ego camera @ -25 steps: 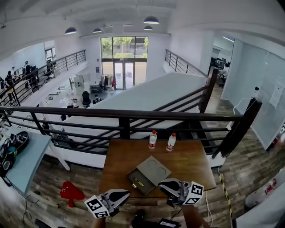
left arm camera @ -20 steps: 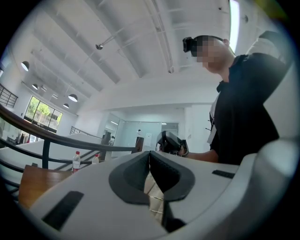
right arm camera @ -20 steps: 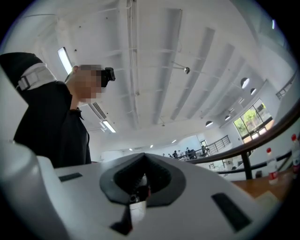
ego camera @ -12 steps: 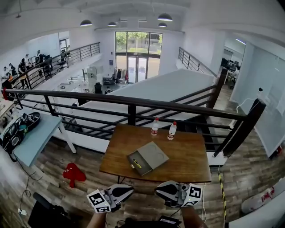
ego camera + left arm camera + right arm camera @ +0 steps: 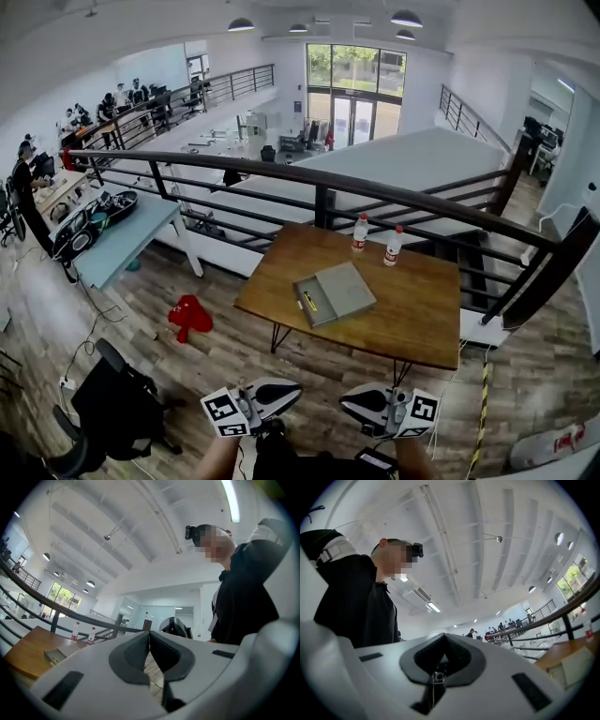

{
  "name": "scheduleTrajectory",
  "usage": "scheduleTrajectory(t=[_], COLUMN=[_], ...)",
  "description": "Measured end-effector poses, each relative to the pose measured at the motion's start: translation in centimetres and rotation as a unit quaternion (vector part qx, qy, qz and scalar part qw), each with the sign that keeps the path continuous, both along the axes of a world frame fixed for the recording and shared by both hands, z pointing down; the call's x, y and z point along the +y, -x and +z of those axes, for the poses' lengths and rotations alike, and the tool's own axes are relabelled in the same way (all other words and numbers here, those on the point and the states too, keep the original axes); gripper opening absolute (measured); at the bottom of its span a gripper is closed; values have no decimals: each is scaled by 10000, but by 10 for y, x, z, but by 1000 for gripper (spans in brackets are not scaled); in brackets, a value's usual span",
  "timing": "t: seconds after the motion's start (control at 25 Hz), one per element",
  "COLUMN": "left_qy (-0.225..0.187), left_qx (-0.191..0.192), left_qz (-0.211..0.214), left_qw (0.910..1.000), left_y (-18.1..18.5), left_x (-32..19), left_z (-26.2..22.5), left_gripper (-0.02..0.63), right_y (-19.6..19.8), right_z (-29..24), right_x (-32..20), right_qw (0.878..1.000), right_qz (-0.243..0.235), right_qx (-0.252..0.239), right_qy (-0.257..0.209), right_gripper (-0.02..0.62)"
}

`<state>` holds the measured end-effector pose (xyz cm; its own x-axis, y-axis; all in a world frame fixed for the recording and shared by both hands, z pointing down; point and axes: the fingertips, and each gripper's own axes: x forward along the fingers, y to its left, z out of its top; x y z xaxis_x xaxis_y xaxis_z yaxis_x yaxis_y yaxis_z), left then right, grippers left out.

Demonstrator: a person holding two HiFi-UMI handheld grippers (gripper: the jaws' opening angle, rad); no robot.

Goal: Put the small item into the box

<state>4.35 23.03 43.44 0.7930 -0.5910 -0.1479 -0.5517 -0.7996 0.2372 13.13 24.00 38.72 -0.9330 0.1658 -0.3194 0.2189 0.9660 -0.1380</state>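
The yellow small item [image 5: 308, 301] lies inside the open box [image 5: 342, 289] on the table [image 5: 422, 314], so the task looks finished. The left gripper [image 5: 292, 390] and right gripper [image 5: 347, 401], jaws pressed together on nothing, hang well apart from the table

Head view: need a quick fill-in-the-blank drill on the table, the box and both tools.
1. ____ bottles with red caps stand at the far edge of the wooden table.
2. In the grey box lies a small ____ item.
3. The left tool and the right tool both have their jaws ____.
4. In the head view, the red thing on the floor lies to the ____ of the table.

Missing words: two; yellow; shut; left
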Motion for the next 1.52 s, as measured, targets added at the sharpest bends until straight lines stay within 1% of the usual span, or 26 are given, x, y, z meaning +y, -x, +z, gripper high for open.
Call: scheduleTrajectory(t=[0.12,0.24,0.44,0.6,0.68,0.8,0.92,1.08,1.16,1.32,1.52], left_qy=[181,212,126,-42,-147,-17,97,21,-13,-66,-6], left_qx=[10,36,-121,-181,-224,-205,-205,-211,-246,-240,-191], left_qz=[-117,-226,-311,-565,-626,-531,-412,-347,-311,-302,-314], left_qw=[9998,9995,9994,9982,9977,9984,9989,9992,9992,9992,9993], left_y=[-28,-40,-45,-39,-37,-39,-44,-52,-55,-59,-63], left_x=[19,28,26,23,27,32,34,29,28,28,31], left_z=[12,11,7,0,-2,8,12,4,1,-3,1], left_gripper=[17,17,17,17,17,17,17,17,17,17,17], right_y=[-24,-34,-37,-34,-32,-30,-33,-40,-42,-46,-49], right_z=[11,11,5,8,12,9,2,1,-1,0,10], right_x=[17,20,23,22,28,37,31,15,15,16,18], right_qw=[9997,9995,9992,9991,9984,9976,9987,9983,9977,9973,9973], right_qz=[-237,-268,-200,-26,-211,-435,-273,111,223,329,386], right_qx=[94,171,268,377,457,395,238,343,340,311,372], right_qy=[2,-77,-226,-214,-264,-359,-351,-459,-545,-582,-497], right_gripper=[11,11,11,11,11,9,9,9,9,9,9])
